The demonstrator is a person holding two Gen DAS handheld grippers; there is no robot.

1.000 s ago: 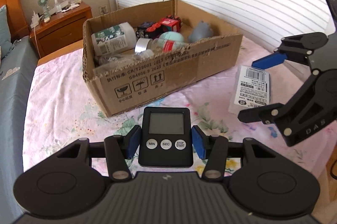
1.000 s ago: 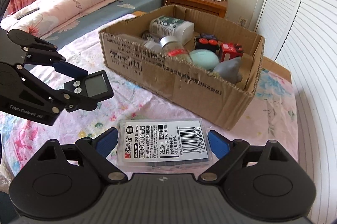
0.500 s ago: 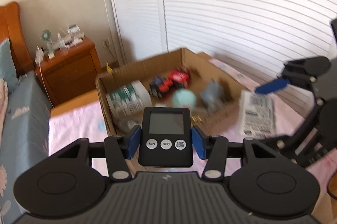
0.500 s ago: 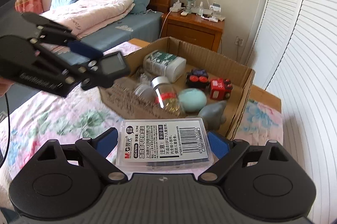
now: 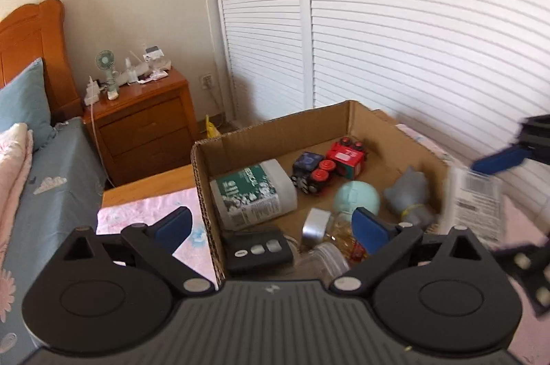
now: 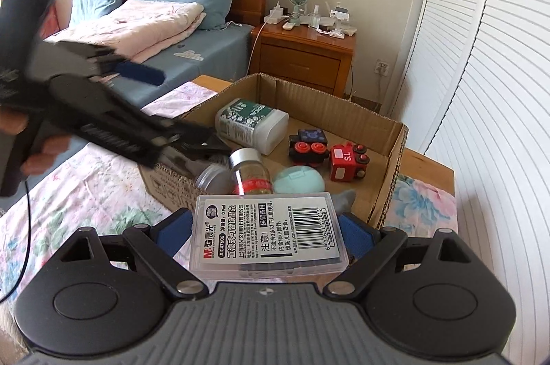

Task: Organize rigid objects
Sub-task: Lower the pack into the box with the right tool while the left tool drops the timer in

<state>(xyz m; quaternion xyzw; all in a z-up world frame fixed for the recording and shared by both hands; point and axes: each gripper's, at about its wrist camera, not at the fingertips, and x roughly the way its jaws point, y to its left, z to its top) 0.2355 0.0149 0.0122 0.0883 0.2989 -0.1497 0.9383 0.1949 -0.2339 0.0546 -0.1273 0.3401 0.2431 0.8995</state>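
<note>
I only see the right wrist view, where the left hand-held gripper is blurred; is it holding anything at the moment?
Observer: No. In its own view the left hand-held gripper is open and empty.
Operator: Where is the digital timer?
Observer: The digital timer lies inside the cardboard box, by the near wall next to the white bottle.
Operator: Does my plastic case show there?
Observer: Yes. The plastic case appears blurred at the box's right end.

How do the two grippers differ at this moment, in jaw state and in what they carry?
The left gripper has its jaws spread wide with nothing between them; the right gripper is shut on the clear plastic case.
The left gripper's black timer lies inside the cardboard box; the right gripper's case is held above the box's near edge.
Both have blue pads and point toward the box.
</note>
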